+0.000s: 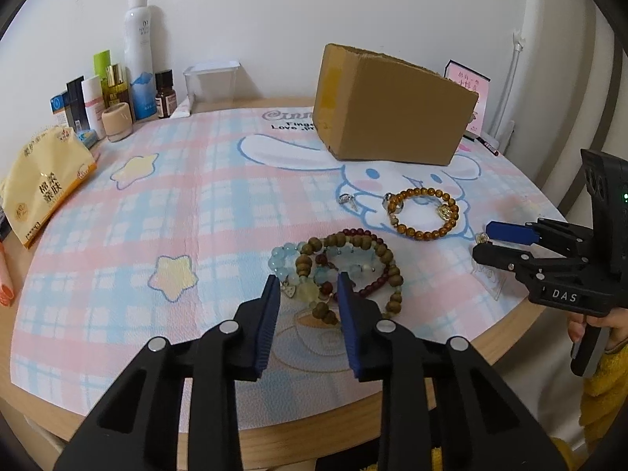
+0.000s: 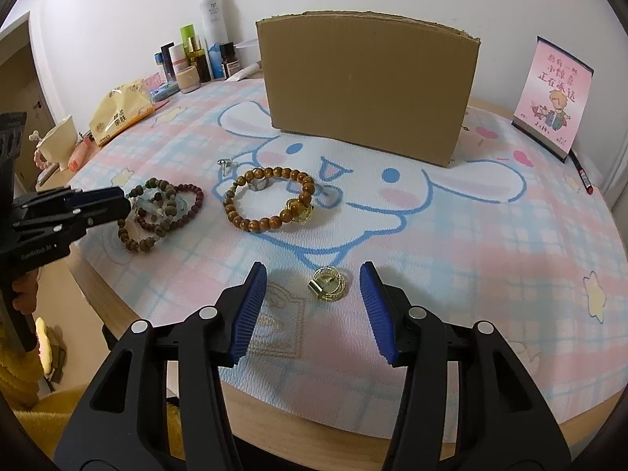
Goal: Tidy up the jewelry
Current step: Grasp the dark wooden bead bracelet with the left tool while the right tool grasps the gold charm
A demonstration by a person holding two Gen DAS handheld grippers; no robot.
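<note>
A tangled pile of beaded bracelets (image 1: 355, 253) (image 2: 165, 210), brown, dark red and pale blue, lies near the table's front edge. My left gripper (image 1: 309, 284) (image 2: 127, 206) straddles its near side; beads and a charm fill the narrow gap and both pads appear to rest against them. An amber bead bracelet (image 1: 426, 214) (image 2: 271, 200) lies farther in, with a silver ring (image 2: 257, 184) inside its loop. A gold ring (image 2: 327, 284) sits on the mat between the wide-apart fingers of my right gripper (image 2: 313, 271) (image 1: 483, 241), untouched by either pad.
A cardboard box (image 1: 392, 106) (image 2: 369, 82) stands behind the jewelry. A small silver charm (image 1: 347, 200) (image 2: 225, 164) lies left of the amber bracelet. Cosmetic bottles (image 1: 117, 82), a tissue pack (image 1: 43, 180), a cup (image 2: 59, 141) and a pink card (image 2: 553, 94) line the edges.
</note>
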